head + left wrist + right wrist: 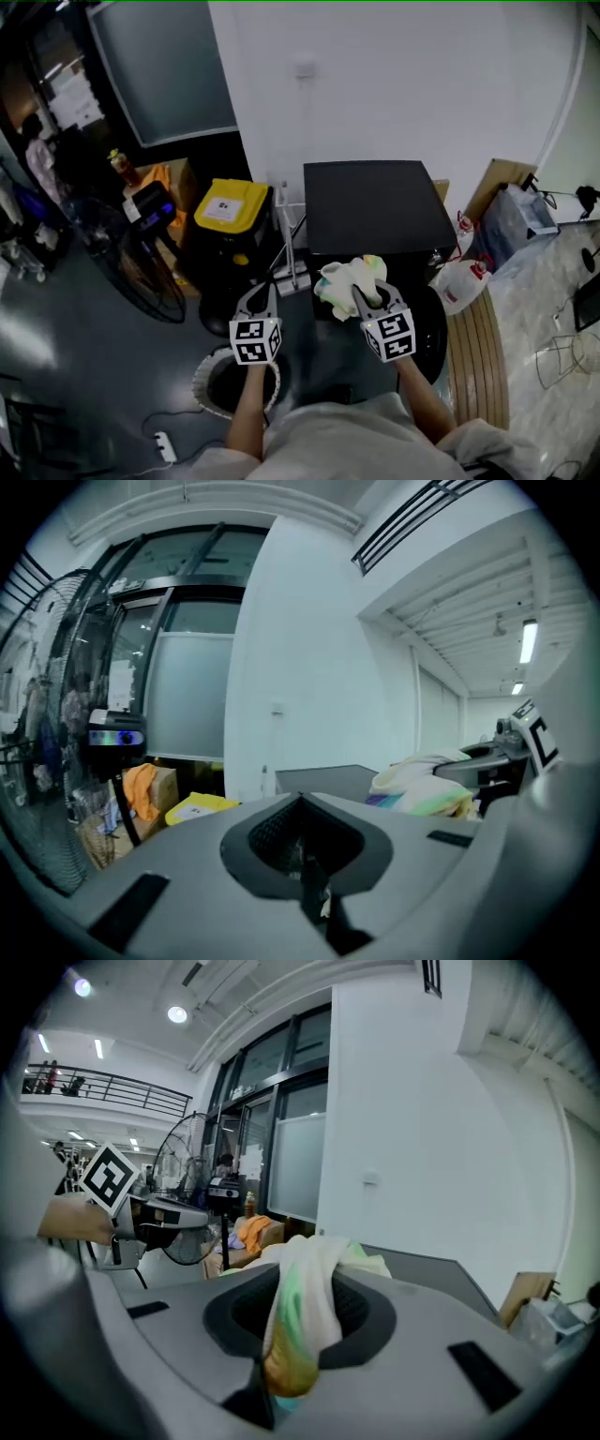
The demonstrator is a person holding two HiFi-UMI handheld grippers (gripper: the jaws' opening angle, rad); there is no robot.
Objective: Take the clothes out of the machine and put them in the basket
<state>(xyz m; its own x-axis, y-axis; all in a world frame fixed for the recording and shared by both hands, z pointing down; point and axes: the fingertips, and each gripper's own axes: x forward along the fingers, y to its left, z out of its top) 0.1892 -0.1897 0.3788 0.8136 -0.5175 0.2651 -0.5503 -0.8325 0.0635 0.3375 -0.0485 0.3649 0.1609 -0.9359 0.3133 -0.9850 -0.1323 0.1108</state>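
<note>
Well, closest to the person, the left gripper [305, 855] has its two grey jaws brought together, and I see nothing caught between them. Just beside it, the right gripper [364, 298] is closed down on a pale crumpled cloth with green and yellow patches [305, 1288]. The fabric fills the gap between the jaws, one fold hangs down in front of them, and the rest bunches up above the tips. Both grippers are raised side by side, near each other. The cloth is in the air in front of the black box-shaped washing machine [375, 211], not in the round white-rimmed basket [202, 380], which stands on the dark floor below the left gripper. Further back, left of the machine, is a black bin with a yellow lid [225, 204].
</note>
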